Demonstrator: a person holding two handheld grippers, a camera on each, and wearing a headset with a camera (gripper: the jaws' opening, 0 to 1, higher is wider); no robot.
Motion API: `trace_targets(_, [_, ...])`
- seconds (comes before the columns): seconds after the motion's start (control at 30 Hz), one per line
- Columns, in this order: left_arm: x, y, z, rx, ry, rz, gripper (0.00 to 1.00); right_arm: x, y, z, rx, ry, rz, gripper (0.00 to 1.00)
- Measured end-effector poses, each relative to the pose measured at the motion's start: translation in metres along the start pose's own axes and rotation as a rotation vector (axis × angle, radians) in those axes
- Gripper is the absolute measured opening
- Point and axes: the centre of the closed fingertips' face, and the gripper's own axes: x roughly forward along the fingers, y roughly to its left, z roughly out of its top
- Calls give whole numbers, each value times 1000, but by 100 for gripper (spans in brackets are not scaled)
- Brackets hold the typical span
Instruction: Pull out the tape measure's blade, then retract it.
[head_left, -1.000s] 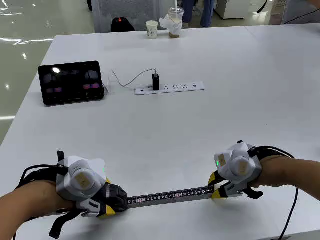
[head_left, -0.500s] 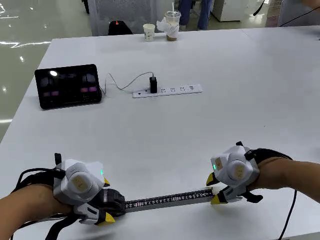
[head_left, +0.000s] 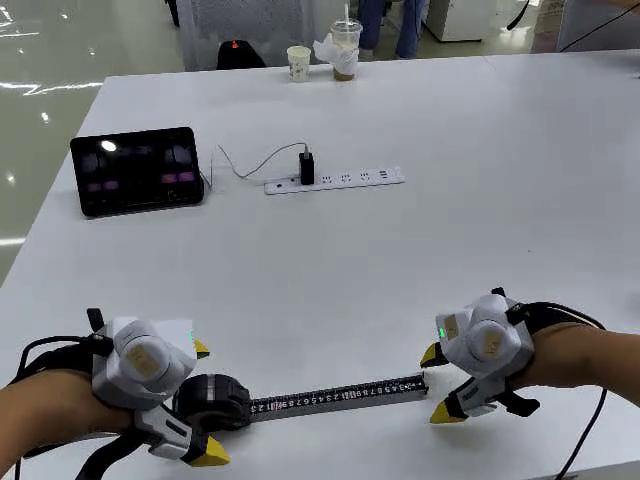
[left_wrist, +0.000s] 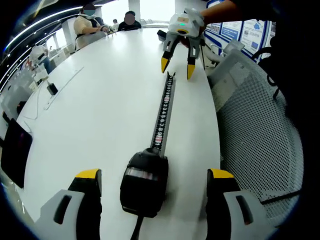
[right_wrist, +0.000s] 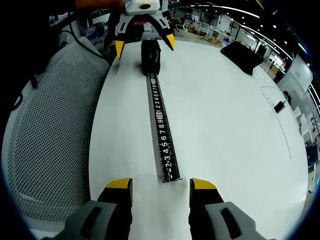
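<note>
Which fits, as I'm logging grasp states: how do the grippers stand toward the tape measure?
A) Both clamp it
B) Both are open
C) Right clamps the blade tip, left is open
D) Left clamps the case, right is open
B: the left gripper has its jaws spread wide of the case, and the blade lies free on the table before the open right gripper.

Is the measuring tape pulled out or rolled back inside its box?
Pulled out. The numbered blade lies flat on the table, stretching from the black case to the open right gripper.
</note>
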Motion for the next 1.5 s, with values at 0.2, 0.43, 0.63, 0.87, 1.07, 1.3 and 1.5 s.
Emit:
trace_targets(0.2, [-1,-4,1,-84,-29,1,94,-4,2,4,79,-80,-55,57])
trace_targets(0.43, [-4,-5,5,-186,-93,23,99,-16,-13,-5,290,-183,-178,73])
trace_targets(0.63, [-6,6,5,-270,-142,97,99,-23,-14,-9,386,-238,-215,80])
trace_targets(0.87, [-11,12,3,-409,-237,156,99,-26,-9,-10,492,-302,-222,89])
trace_targets(1.07, [-17,13,-11,-501,-269,193,99,-36,-12,-14,588,-379,-238,98])
trace_targets(1.3, [-24,13,-21,-498,-279,246,99,-50,-10,-16,560,-414,-288,99])
trace_targets(1.5, [-33,15,-23,-479,-317,296,99,-57,-5,-21,525,-408,-315,99])
